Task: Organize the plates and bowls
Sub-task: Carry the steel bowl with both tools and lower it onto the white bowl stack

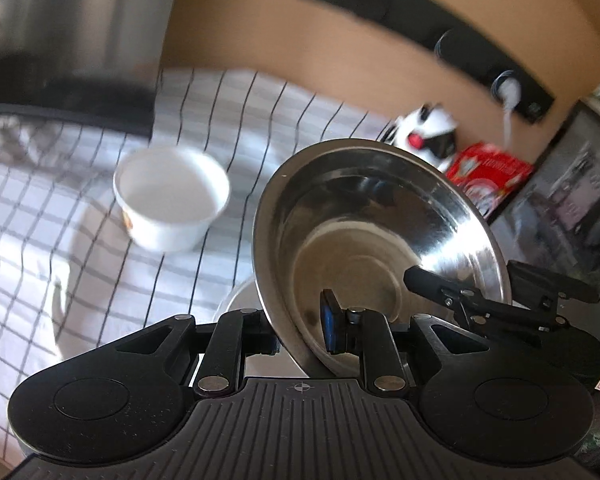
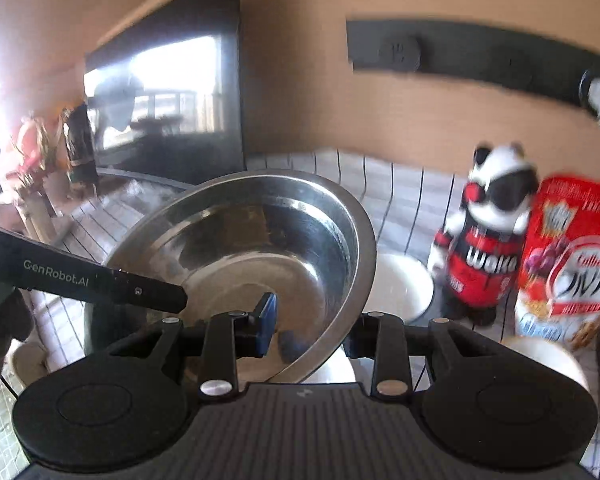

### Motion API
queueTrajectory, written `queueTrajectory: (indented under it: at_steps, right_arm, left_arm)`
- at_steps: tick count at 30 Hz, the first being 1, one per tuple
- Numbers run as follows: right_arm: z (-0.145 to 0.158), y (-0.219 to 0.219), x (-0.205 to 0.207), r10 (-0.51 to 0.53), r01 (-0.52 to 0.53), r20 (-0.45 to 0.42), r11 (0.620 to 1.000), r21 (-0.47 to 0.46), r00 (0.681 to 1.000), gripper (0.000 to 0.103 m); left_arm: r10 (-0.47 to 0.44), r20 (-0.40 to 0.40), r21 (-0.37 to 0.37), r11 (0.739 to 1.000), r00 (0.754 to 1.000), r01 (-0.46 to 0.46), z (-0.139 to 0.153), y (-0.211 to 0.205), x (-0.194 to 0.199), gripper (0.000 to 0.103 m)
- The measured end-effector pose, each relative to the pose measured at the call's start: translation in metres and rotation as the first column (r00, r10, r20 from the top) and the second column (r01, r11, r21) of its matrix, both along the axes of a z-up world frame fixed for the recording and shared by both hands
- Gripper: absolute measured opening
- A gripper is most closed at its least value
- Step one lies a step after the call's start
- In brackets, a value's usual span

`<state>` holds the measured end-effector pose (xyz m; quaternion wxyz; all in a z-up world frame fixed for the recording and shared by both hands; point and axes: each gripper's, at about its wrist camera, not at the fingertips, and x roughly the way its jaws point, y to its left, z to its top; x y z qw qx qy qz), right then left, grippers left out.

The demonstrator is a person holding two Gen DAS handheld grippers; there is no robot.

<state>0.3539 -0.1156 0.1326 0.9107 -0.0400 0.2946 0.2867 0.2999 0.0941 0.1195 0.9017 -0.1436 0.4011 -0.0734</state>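
Steel bowl carried by its rim between two grippers, tilted above the bench.

Left wrist view: the left gripper (image 1: 300,330) has its jaws clenched on the near rim of the shiny round stainless-steel bowl (image 1: 364,240), which hangs steeply tilted over the checked white cloth (image 1: 40,200) covering the bench; a white round ceramic bowl (image 1: 172,200) sits well apart toward the back, so a slip on the thin slick rim could drop the metal onto it.

Right wrist view: the right gripper (image 2: 312,328) pinches the opposite rim; uneven pulling may twist the bowl free, toward the black-and-white mascot figure (image 2: 488,236) and red cereal box (image 2: 576,248) at the bench's right edge.
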Motion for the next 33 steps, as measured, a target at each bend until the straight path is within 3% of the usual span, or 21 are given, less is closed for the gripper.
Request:
queueTrajectory:
  at_steps: [6, 13, 22, 33]
  right_arm:
    - [-0.051, 0.013, 0.017, -0.032, 0.025, -0.114, 0.997, -0.068, 0.993, 0.032]
    - [-0.084, 0.022, 0.023, -0.037, 0.02, -0.19, 0.996, -0.089, 0.981, 0.032]
    - [-0.099, 0.027, 0.031, -0.038, 0.015, -0.221, 0.994, -0.104, 0.974, 0.032]
    - [-0.105, 0.021, 0.034, -0.043, 0.018, -0.236, 0.994, -0.106, 0.971, 0.032]
  left_arm:
    - [-0.013, -0.123, 0.028, 0.999, 0.992, 0.016, -0.05, 0.001, 0.013, 0.021]
    - [0.005, -0.166, 0.067, 0.998, 0.986, 0.006, -0.07, 0.007, 0.025, 0.021]
    - [-0.006, -0.184, 0.102, 0.994, 0.983, 0.026, -0.081, 0.004, 0.029, 0.021]
    - [-0.012, -0.224, 0.093, 0.995, 0.975, 0.034, -0.091, -0.002, 0.033, 0.02]
